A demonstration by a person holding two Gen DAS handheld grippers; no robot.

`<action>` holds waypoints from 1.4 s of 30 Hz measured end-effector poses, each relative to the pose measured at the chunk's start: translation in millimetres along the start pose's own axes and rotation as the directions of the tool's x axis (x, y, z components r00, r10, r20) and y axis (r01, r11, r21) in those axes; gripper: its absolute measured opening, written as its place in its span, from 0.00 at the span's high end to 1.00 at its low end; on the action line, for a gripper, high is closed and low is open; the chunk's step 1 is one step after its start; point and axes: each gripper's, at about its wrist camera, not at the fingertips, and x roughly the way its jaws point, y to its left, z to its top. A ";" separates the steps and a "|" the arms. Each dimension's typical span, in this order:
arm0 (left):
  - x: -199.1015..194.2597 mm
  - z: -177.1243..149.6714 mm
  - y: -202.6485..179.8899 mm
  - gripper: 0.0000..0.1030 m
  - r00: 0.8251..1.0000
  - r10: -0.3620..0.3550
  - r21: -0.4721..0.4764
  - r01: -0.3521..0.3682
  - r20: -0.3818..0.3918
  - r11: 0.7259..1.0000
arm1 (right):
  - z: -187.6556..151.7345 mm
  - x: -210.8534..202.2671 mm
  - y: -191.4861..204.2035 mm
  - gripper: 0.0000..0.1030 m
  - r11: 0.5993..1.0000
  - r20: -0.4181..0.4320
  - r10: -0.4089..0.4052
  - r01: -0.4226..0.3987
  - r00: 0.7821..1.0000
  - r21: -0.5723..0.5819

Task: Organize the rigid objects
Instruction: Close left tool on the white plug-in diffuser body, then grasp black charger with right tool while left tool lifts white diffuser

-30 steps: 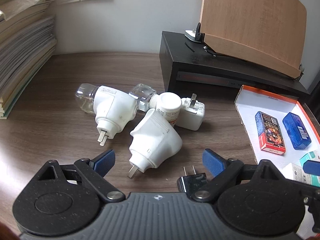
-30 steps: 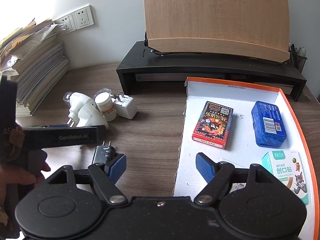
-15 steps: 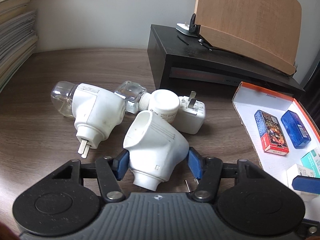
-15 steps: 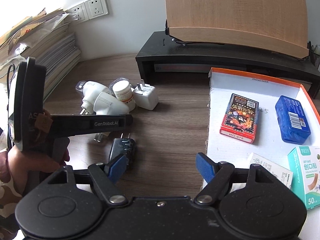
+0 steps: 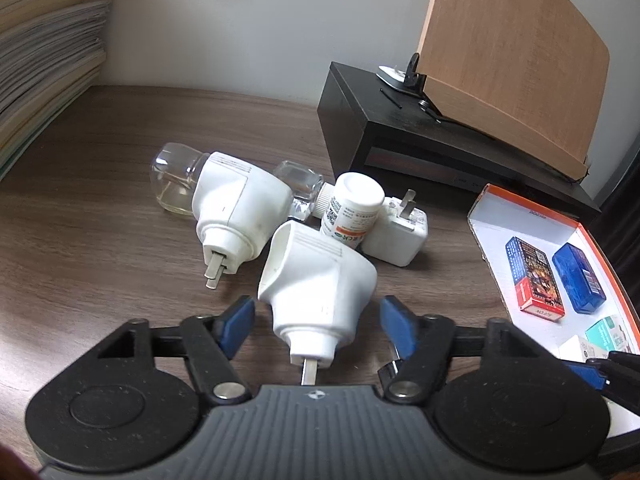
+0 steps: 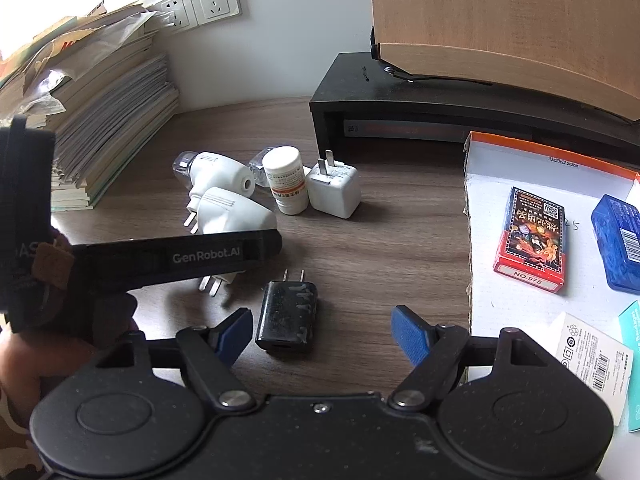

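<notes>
My left gripper (image 5: 316, 316) spread, straddling white plastic plug-in vaporizer (image 5: 316, 280) mid-desk, not pinched. Right gripper (image 6: 322, 334) spread near black charger (image 6: 287, 316). Next: clamp, carry to orange-rimmed box (image 5: 528, 210).

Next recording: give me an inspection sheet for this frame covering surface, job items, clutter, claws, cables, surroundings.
Surface: dark wood-grain desk.
Job's things: two white plug-in heaters, white pill bottle and white charger clustered together; black adapter apart; card box and blue case in the orange-edged tray.
Clutter: paper stack at the wall.
Claws: left claw open, straddling the nearer heater without touching; right claw open around the black adapter.
Cables: nothing seen.
Surroundings: wall sockets, black riser, wooden panel.
</notes>
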 end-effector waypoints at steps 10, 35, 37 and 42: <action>16.0 6.5 -5.9 0.31 0.999 -0.014 0.028 0.013 0.030 1.000 | -5.7 1.3 -3.3 0.13 1.000 -0.007 -0.018 0.018 1.000 0.023; -65.0 -11.5 22.3 0.31 0.993 0.104 -0.074 -0.099 0.062 0.992 | 3.9 32.2 29.0 0.58 0.994 0.011 -0.067 0.068 0.998 -0.090; -66.8 -9.9 18.2 0.31 0.992 0.112 -0.077 -0.107 0.056 0.991 | 5.6 23.6 26.6 0.58 0.994 0.026 -0.066 0.068 0.997 -0.089; -74.2 -6.2 2.8 0.31 0.992 0.106 -0.066 -0.102 0.062 0.993 | 10.0 -4.6 12.9 0.58 0.996 0.069 -0.073 0.076 0.995 -0.047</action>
